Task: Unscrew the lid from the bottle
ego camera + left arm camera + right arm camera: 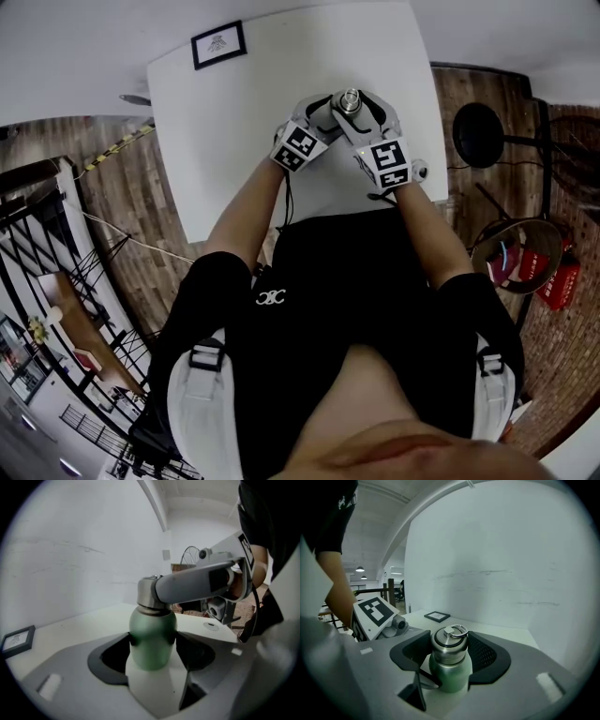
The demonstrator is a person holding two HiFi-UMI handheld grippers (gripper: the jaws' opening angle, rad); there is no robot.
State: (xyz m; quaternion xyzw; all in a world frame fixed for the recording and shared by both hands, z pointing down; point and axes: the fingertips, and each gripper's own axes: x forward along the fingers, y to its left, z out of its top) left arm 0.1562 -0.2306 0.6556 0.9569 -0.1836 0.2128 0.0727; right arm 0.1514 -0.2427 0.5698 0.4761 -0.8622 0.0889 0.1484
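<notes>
Jaws of your left gripper (153,654) clamp the green bottle (152,632), upright on the white table (234,141); your right gripper (449,656) grips its steel lid (449,645), jaws wide.

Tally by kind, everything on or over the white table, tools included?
Green metal bottle: 1
Steel ring-top lid: 1
Black-framed picture: 1
Grey two-jaw tools: 2 (left tool, right tool)
Total: 5

Open tabletop (216,150) left of the bottle (350,99) (frame (218,44) at far corner)
</notes>
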